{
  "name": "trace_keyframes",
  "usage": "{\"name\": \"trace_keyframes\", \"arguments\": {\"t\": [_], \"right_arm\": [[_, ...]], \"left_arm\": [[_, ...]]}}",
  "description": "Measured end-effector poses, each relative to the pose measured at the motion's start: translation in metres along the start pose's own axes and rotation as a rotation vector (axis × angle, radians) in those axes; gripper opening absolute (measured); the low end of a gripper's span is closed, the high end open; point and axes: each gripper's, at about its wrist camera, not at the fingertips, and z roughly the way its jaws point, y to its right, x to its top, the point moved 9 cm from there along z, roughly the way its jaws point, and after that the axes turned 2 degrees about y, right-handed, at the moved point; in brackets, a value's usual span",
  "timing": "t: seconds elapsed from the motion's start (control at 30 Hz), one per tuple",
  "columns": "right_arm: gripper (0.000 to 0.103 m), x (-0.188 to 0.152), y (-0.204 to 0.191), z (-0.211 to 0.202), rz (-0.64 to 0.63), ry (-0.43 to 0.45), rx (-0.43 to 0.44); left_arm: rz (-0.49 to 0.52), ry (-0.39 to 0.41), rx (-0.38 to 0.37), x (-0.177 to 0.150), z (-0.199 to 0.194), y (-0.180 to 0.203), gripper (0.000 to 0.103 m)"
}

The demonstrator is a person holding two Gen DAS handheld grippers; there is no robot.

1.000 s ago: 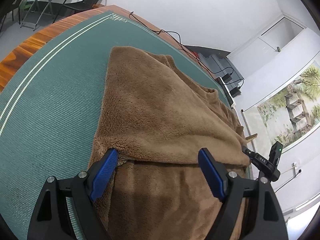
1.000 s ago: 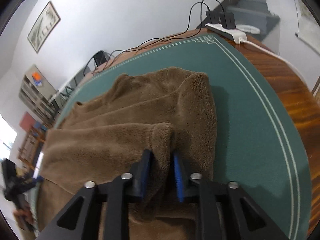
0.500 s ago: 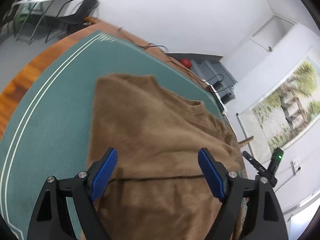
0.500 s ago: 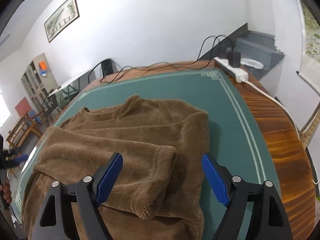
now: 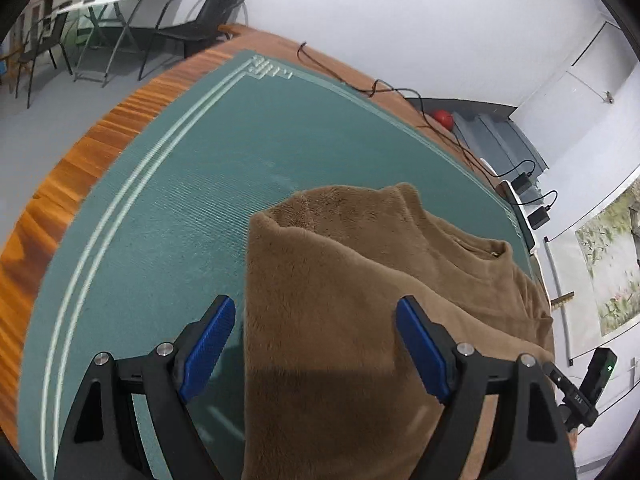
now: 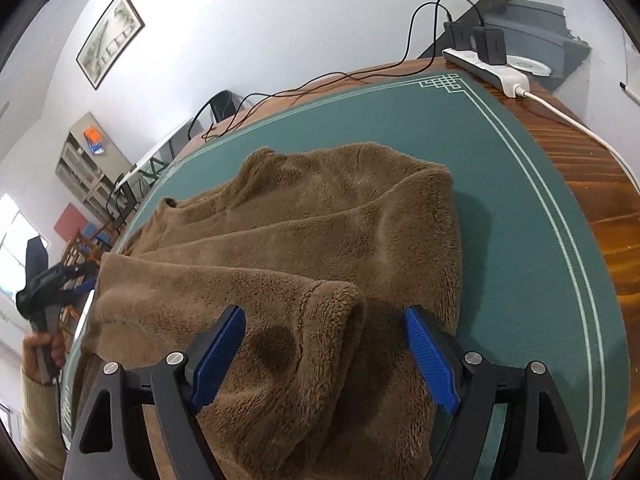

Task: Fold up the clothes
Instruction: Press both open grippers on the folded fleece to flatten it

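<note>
A brown fleece sweater (image 6: 320,224) lies flat on the green mat (image 6: 520,220), collar to the left in the right wrist view. One sleeve (image 6: 224,292) is folded across the body, and its cuff rests between the blue pads of my right gripper (image 6: 324,344), which stands open and touches nothing. In the left wrist view my left gripper (image 5: 316,344) is open above the sweater's (image 5: 360,300) folded side edge, one pad over the mat (image 5: 180,200) and the other over the fleece. The left gripper (image 6: 60,284) also shows at the far left, held in a hand.
The mat covers a wooden table (image 5: 80,168). A white power strip (image 6: 492,68) with black adapters and cables lies at the far corner. Chairs (image 5: 192,16) and a glass table stand beyond the table, and a red ball (image 5: 442,118) is on the floor.
The right gripper let go of the sleeve cuff, opened wide and drew back a little. The left gripper, open throughout, slid sideways to the sweater's side edge.
</note>
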Motion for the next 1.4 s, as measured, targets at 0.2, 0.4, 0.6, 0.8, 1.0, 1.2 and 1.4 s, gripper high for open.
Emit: {"name": "trace_keyframes", "arguments": {"t": [0.2, 0.4, 0.6, 0.8, 1.0, 1.2, 1.4], "right_arm": [[0.083, 0.0, -0.011, 0.008, -0.093, -0.002, -0.038], [0.034, 0.014, -0.033, -0.008, -0.152, 0.092, -0.019], [0.034, 0.036, -0.046, -0.023, -0.21, 0.21, -0.098], [0.053, 0.03, -0.027, 0.008, -0.18, 0.112, -0.13], [0.082, 0.023, -0.028, -0.006, -0.157, 0.135, -0.126], [0.082, 0.023, -0.076, -0.02, -0.276, 0.133, -0.117], [0.082, -0.01, -0.121, 0.019, -0.385, -0.006, -0.086]], "left_arm": [[0.013, 0.015, -0.017, 0.005, 0.019, -0.001, 0.077], [-0.01, 0.078, 0.044, 0.016, 0.008, -0.022, 0.03], [0.017, 0.149, 0.115, 0.027, -0.007, -0.034, 0.029], [0.007, 0.082, 0.003, 0.022, 0.003, -0.025, 0.03], [0.049, 0.103, -0.086, 0.009, -0.021, 0.009, 0.08], [0.193, 0.096, -0.2, -0.011, -0.033, 0.082, 0.081], [0.371, -0.054, -0.217, -0.063, 0.014, 0.146, 0.082]]}}
